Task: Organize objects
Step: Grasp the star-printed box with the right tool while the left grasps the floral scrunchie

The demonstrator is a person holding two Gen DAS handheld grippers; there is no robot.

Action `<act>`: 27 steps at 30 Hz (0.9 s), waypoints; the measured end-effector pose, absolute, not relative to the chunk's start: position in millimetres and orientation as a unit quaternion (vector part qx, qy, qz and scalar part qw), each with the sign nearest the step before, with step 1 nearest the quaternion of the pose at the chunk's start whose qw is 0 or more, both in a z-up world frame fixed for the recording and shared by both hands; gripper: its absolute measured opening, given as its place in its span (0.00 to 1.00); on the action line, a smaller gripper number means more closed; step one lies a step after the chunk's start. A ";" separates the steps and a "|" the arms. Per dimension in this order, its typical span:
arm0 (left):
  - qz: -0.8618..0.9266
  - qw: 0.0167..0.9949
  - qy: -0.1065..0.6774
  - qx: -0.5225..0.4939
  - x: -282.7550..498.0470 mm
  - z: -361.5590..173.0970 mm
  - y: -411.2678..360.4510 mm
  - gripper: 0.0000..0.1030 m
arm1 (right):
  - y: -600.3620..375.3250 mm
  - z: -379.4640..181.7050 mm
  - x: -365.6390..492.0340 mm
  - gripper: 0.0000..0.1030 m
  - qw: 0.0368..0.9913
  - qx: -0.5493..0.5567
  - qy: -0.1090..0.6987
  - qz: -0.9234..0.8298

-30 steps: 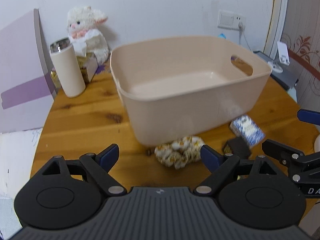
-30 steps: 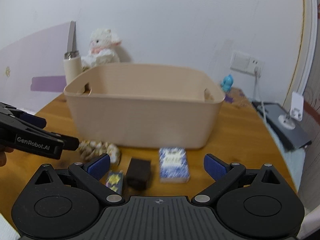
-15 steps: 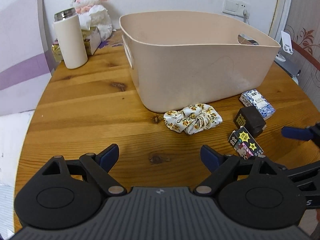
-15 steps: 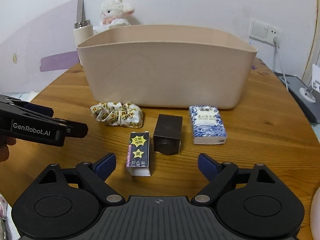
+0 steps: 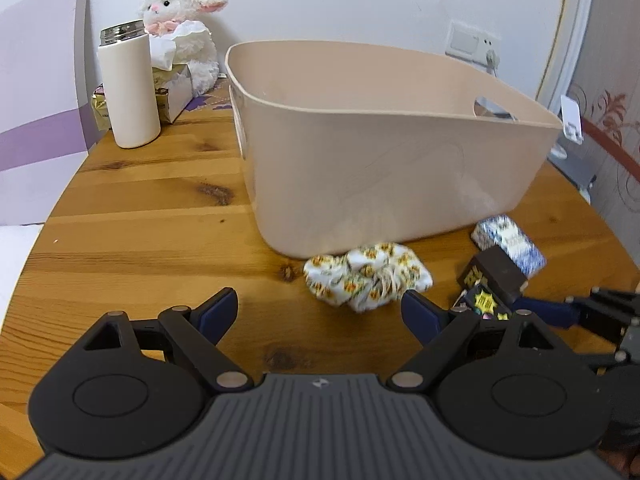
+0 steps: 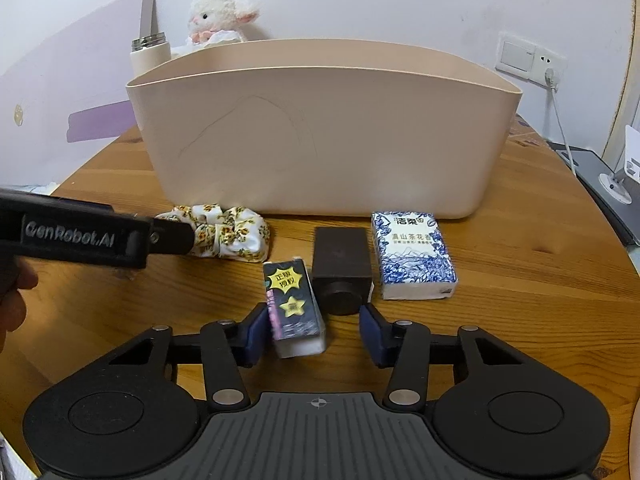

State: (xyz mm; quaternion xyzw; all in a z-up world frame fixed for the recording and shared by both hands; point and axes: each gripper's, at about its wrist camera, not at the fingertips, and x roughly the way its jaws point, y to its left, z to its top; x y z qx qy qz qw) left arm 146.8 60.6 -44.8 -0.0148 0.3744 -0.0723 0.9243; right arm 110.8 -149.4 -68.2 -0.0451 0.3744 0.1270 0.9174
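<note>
A beige plastic basket [image 5: 392, 168] [image 6: 320, 140] stands on the round wooden table [image 5: 140, 216]. In front of it lie a floral scrunchie [image 5: 366, 274] [image 6: 230, 236], a black card box with yellow stars [image 6: 294, 308] [image 5: 482, 304], a dark brown box [image 6: 340, 266] [image 5: 498, 272] and a blue-white tissue pack [image 6: 412, 254] [image 5: 508, 240]. My left gripper [image 5: 320, 310] is open, just short of the scrunchie. My right gripper [image 6: 314, 334] is open, narrowed around the near end of the card box; its left pad touches the box and a gap remains on the right.
A white thermos [image 5: 128, 86], a plush lamb [image 5: 180, 28] and a tissue box [image 5: 174, 90] stand at the table's back left. A purple-striped board [image 5: 36, 80] leans at the left. A wall socket [image 6: 528, 56] with a cable is at the right.
Both grippers moved forward and lower toward the objects. My right gripper's jaws narrowed around the card box. My left gripper came close to the scrunchie.
</note>
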 end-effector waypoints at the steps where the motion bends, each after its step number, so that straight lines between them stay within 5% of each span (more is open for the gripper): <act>1: -0.074 0.923 0.376 -0.019 150.0 -44.8 59.9 0.87 | -149.3 -68.3 111.2 0.41 0.918 -0.047 0.373 0.126; 7: -0.078 0.922 0.378 -0.021 165.0 -48.2 50.0 0.84 | -152.0 -67.7 112.6 0.29 0.918 -0.043 0.373 0.127; 17: -0.100 0.910 0.403 -0.008 170.9 -60.0 44.8 0.22 | -148.5 -63.1 104.7 0.21 0.917 -0.058 0.361 0.156; 27: -0.105 0.903 0.415 -0.007 156.5 -53.8 48.9 0.10 | -154.8 -48.2 88.3 0.21 0.923 -0.061 0.344 0.161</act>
